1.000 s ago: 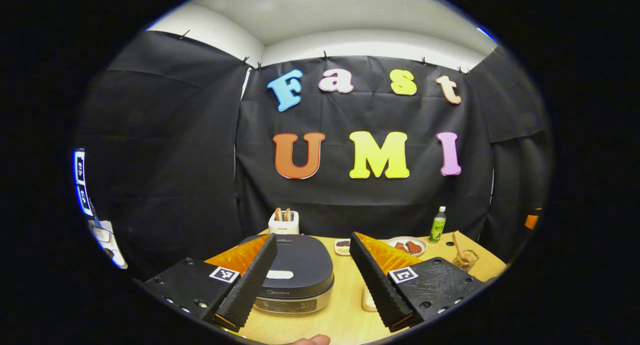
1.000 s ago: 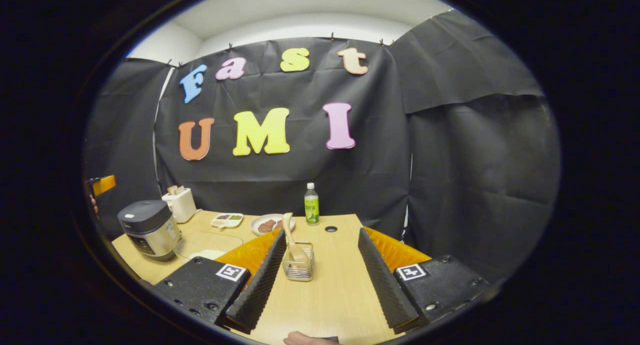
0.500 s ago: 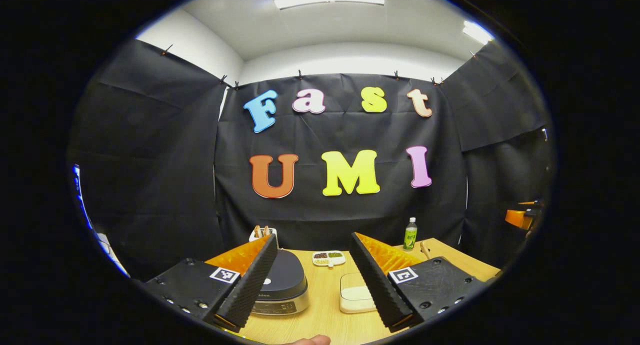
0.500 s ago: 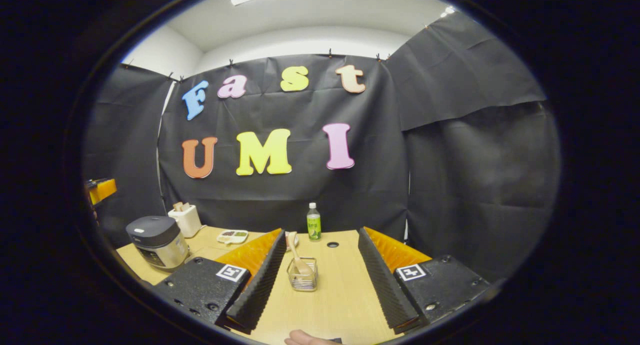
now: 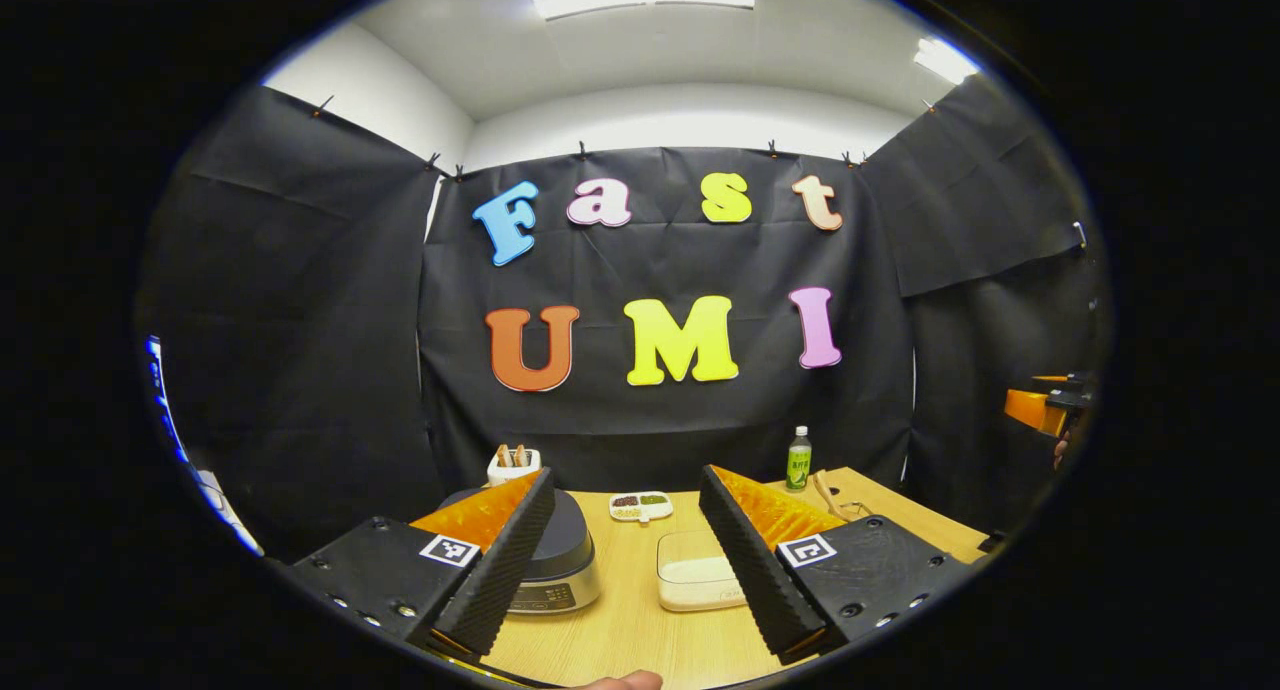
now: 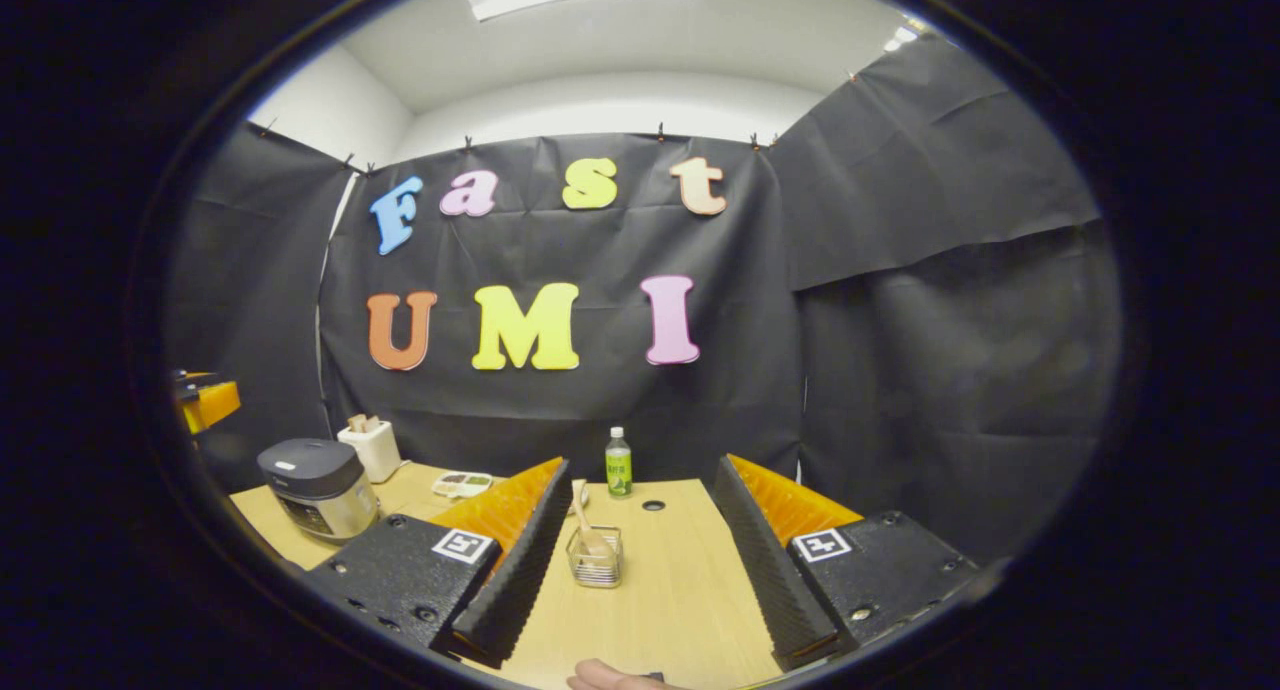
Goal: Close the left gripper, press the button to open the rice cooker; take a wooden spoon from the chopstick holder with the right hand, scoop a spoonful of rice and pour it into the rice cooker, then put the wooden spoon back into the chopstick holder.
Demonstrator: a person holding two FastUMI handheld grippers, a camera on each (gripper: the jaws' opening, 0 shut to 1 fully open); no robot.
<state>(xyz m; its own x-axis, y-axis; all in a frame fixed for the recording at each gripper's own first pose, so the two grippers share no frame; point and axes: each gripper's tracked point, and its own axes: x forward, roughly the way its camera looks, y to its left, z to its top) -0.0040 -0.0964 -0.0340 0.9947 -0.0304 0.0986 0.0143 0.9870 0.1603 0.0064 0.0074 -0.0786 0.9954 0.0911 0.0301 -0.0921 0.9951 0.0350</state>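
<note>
The rice cooker (image 5: 560, 560) has a dark lid, shut, over a silver body, and sits on the wooden table (image 5: 640, 620) ahead of my left gripper (image 5: 625, 560), which is open and empty; its left finger covers part of the cooker. Right of the cooker lies a white container of rice (image 5: 697, 582). In the right gripper view the cooker (image 6: 317, 487) stands far left. A wooden spoon (image 6: 583, 515) leans in a wire chopstick holder (image 6: 594, 568), just ahead of my open right gripper (image 6: 633, 560).
A green bottle (image 6: 619, 463), a small divided dish (image 6: 461, 484) and a white toaster-like box (image 6: 375, 447) stand along the back of the table (image 6: 670, 590). A plate hides partly behind my right gripper's left finger. The other gripper's orange body (image 5: 1040, 408) shows at the far right of the left gripper view.
Both grippers have drawn back and tilted upward, so the cooker, holder and table look smaller and lower. The rice container came into the left gripper view. Both stay open.
</note>
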